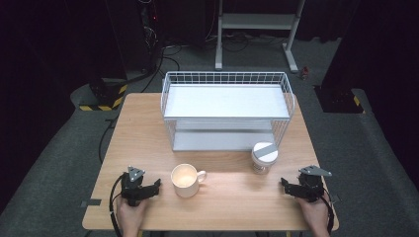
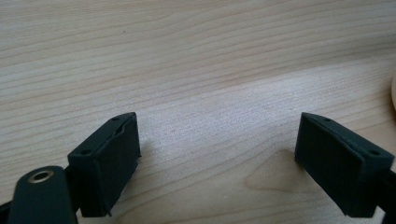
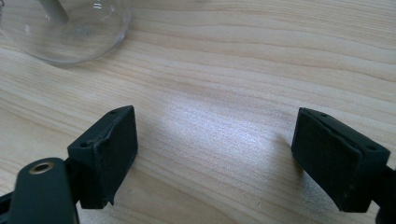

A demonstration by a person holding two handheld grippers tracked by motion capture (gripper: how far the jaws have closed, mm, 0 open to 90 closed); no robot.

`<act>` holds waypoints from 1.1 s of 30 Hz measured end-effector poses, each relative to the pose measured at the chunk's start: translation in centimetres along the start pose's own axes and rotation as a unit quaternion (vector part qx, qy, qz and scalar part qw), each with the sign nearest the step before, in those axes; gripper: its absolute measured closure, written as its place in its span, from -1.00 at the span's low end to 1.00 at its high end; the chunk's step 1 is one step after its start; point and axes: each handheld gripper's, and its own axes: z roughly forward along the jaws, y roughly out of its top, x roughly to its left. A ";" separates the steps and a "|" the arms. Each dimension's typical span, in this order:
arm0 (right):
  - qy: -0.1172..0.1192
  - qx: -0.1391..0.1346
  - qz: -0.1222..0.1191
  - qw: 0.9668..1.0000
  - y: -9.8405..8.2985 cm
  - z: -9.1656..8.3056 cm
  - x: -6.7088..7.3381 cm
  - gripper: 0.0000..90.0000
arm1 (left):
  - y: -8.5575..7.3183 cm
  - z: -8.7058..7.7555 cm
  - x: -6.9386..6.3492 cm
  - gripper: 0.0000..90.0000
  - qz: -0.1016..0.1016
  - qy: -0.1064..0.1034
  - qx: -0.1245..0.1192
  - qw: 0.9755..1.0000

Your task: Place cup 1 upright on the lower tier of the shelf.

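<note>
A cream mug [image 1: 187,180] stands near the table's front, handle to the right. My left gripper [image 1: 156,186] lies on the wood just left of it, jaws open and pointed at the mug without touching it. In the left gripper view its jaws [image 2: 217,135] stand wide over bare wood, and the mug's rim [image 2: 393,91] peeks in at the right edge. A glass jar with a white and grey lid [image 1: 264,157] stands right of centre. My right gripper [image 1: 285,183] rests to its right, open and holding nothing [image 3: 215,130], with the jar's clear base [image 3: 70,28] ahead at upper left.
A white wire rack with two shelves [image 1: 227,111] takes up the back middle of the wooden table [image 1: 143,133]. Bare wood lies between the mug and the jar. Beyond the table are a dark floor, cables and a metal stand.
</note>
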 end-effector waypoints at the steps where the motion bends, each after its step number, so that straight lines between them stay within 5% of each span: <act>1: 0.001 0.000 0.000 1.000 0.0 0.0 0.0 -0.69 | 0.0 0.0 0.0 -0.68 0.000 0.000 0.000 1.000; 33: 0.036 -0.032 -0.049 0.998 0.0 -1.2 3.4 -0.66 | 0.0 0.0 0.0 -0.67 -0.002 0.003 0.000 1.000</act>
